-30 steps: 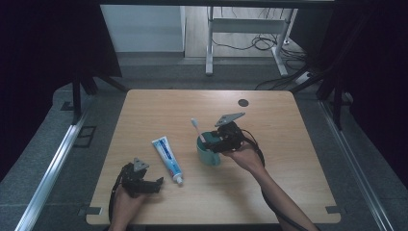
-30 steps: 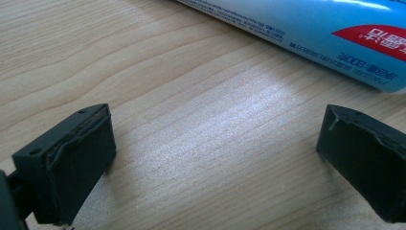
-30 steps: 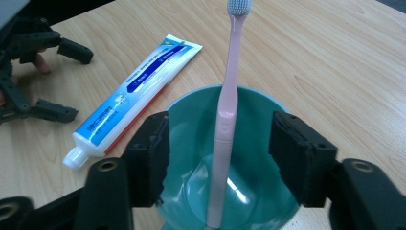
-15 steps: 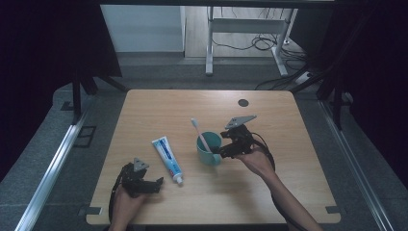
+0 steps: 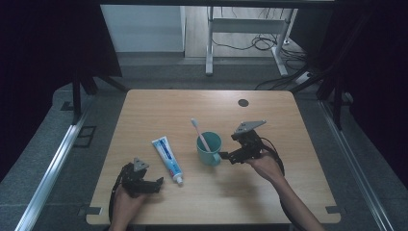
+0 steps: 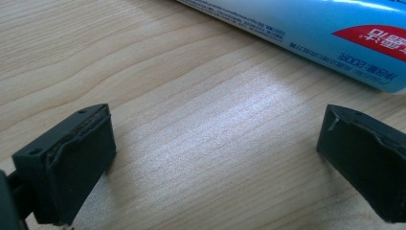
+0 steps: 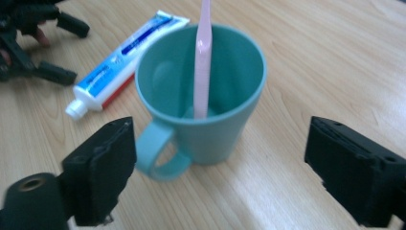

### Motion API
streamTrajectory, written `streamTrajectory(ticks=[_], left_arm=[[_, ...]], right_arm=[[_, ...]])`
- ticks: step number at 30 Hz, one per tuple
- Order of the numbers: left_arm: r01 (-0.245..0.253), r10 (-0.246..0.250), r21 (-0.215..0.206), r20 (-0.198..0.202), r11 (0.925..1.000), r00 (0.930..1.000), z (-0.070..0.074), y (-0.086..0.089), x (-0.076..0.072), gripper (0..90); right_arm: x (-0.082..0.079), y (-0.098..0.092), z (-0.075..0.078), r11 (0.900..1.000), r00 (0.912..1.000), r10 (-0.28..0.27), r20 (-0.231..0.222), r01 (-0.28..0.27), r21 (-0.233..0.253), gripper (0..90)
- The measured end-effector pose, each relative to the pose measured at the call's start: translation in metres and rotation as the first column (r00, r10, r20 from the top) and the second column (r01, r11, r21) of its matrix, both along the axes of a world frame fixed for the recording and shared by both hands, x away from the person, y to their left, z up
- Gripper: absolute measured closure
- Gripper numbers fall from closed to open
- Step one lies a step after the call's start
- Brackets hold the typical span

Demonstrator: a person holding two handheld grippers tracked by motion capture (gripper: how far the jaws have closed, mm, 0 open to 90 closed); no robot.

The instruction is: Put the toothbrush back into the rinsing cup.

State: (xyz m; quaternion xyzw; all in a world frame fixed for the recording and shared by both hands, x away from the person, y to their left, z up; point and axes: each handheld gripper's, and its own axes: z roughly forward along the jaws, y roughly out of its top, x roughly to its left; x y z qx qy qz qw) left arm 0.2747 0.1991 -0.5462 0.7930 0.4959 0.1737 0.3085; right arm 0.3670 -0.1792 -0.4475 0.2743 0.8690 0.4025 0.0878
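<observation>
Pale wood grain covers the bench (image 5: 159, 110), which stands on a grey floor with dark curtains to either side. Nearest the person, the left tongs (image 5: 144, 182) rest low on the wood with their jaws spread wide and nothing between them; in the left gripper view bare wood lies in the gap. Just beyond them lies the toothpaste tube (image 5: 167, 154), flat, its cap toward the person, close enough that the left hand seems parked for an easy reach. To the right, the right tongs (image 5: 228, 157) hover with jaws wide apart, facing the teal mug (image 7: 203, 96). One jaw sits just beside the handle; whether it touches is hard to tell. The mug stands upright near the bench's middle, its handle turned toward the right tongs. A pink toothbrush (image 7: 203, 57) stands in it, leaning on the far rim. Farther off, a dark round grommet (image 5: 243, 102) marks the bench's back edge.
</observation>
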Motion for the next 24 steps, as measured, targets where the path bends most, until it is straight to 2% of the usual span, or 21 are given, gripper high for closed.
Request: streamTrajectory(ticks=[6, 24], left_arm=[[0.000, 0.000, -0.001, 0.000, 1.0000, 1.0000, 0.000, 0.000, 0.000, 0.0], [-0.001, 0.001, 0.000, 0.001, 1.0000, 1.0000, 0.000, 0.000, 0.000, 0.0]], right_arm=[[-0.005, -0.008, -0.007, 1.000, 0.9997, -0.007, 0.022, 0.007, -0.024, 0.0], [-0.023, -0.044, -0.022, 0.998, 0.9971, -0.056, 0.052, 0.058, -0.039, 0.0]])
